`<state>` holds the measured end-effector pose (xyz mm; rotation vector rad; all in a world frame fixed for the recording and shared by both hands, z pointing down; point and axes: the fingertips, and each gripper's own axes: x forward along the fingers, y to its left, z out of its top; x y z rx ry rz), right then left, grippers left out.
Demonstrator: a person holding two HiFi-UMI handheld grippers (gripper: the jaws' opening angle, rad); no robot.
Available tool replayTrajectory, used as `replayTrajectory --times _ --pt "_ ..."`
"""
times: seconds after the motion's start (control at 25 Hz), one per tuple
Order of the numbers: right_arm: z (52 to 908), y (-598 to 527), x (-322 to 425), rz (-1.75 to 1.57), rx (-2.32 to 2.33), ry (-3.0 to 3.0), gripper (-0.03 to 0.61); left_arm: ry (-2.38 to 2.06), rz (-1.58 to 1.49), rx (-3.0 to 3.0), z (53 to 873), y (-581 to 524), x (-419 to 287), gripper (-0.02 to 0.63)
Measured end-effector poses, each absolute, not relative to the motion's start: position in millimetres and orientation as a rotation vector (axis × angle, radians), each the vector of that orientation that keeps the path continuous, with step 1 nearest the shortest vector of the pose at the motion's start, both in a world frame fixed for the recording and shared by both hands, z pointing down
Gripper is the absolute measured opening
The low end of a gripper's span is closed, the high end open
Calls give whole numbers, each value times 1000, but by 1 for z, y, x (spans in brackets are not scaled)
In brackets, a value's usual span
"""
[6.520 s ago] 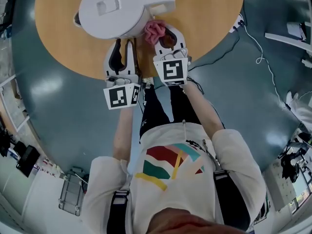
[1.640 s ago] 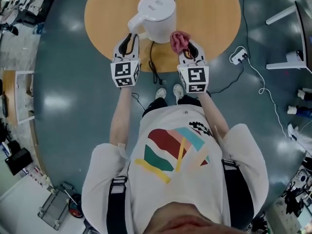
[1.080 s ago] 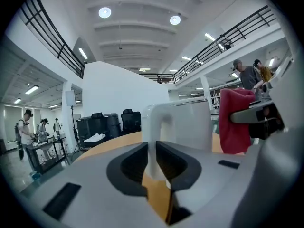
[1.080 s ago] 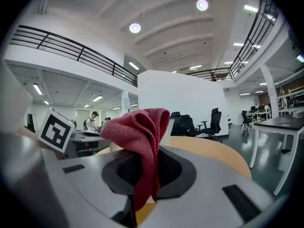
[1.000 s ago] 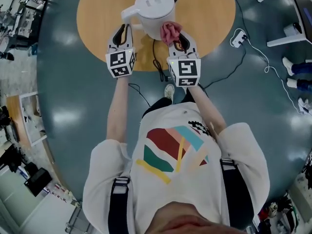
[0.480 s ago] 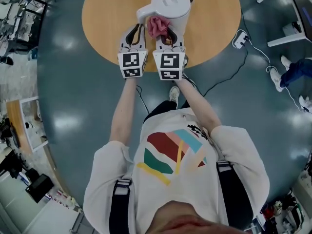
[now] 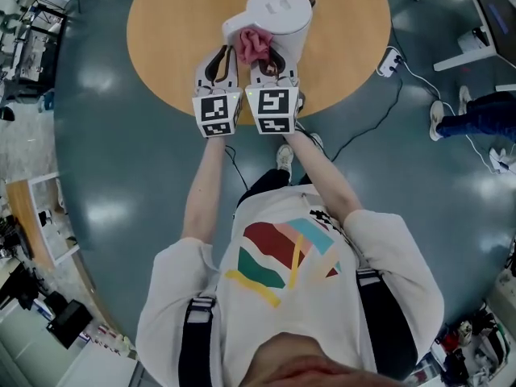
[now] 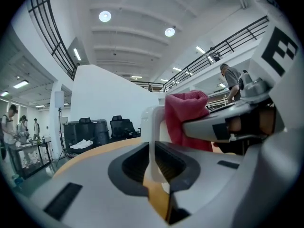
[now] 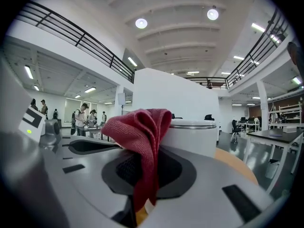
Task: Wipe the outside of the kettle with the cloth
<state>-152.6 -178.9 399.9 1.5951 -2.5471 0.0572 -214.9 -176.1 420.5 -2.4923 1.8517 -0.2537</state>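
Squarely on the far half of the round wooden table [image 7: 169,47] stands the white kettle [image 7: 278,10], upright with its lid on and its handle [image 8: 151,127] turned toward the near left. The left gripper [image 7: 223,51] has its jaws pressed together on that handle, with the white bar pinched between the dark pads. Just to its right, the right gripper [image 7: 268,57] is clamped on a bunched pink-red cloth [image 9: 142,132]. The cloth's folds stand up above the jaws and a tail of it hangs down between them. It lies against the kettle's near side, right beside the handle. Both grippers point roughly level at the kettle, side by side and almost touching over the near part of the table. The person [image 7: 290,272] holding them stands at the table's near edge with both arms stretched forward, wearing a white shirt with a coloured print. On the grey-green floor to the right, a black cable [image 7: 363,127] trails toward a white power strip [image 7: 393,59]. Beyond the table on the left are black office chairs [image 8: 118,126], and a few people stand at benches further off.
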Motion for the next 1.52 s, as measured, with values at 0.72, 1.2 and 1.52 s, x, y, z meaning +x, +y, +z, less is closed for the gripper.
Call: replayTrajectory --times 0.72,1.2,1.52 --pt "403 -186 -49 -102 1588 -2493 48 1983 -299 -2374 425 -177 -211 81" --pt "407 -253 -16 -87 1522 -2497 47 2121 -295 -2286 431 -183 -209 81" --pt "416 -265 -13 -45 1544 -2503 48 2120 -297 -2297 433 -183 -206 81"
